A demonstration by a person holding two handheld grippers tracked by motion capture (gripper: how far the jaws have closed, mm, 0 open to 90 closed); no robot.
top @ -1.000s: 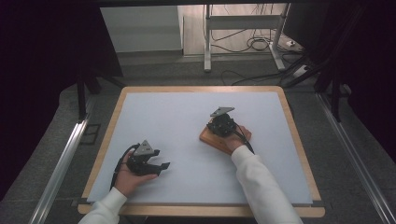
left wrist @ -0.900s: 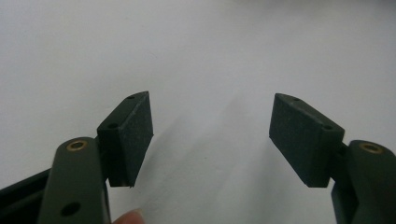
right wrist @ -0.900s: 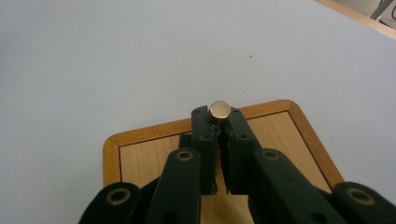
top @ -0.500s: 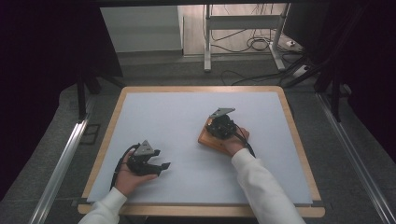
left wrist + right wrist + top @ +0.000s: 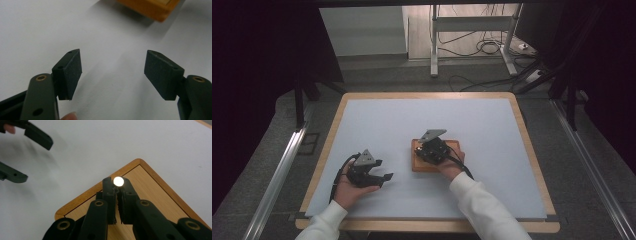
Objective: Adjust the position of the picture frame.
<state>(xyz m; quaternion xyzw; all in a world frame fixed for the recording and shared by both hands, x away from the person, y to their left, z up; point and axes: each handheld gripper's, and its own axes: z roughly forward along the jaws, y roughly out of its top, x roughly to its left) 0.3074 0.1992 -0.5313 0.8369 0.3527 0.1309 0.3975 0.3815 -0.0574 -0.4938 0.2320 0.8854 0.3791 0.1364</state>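
**Wooden tray under the right gripper, a small white piece pinched at its tips**

The wooden tray [image 5: 419, 162] lies on the white table [image 5: 362, 125], a little toward the person's side of the middle. The right gripper [image 5: 117, 182] hangs over one rounded corner of the tray, jaws clenched on a small round white piece [image 5: 118, 181] held at the very tips; what the piece is cannot be told. The left gripper [image 5: 112, 72] rests low over bare table to the tray's left, well apart from it, jaws spread wide with nothing between them. A fingertip [image 5: 68, 116] shows beside its near jaw.
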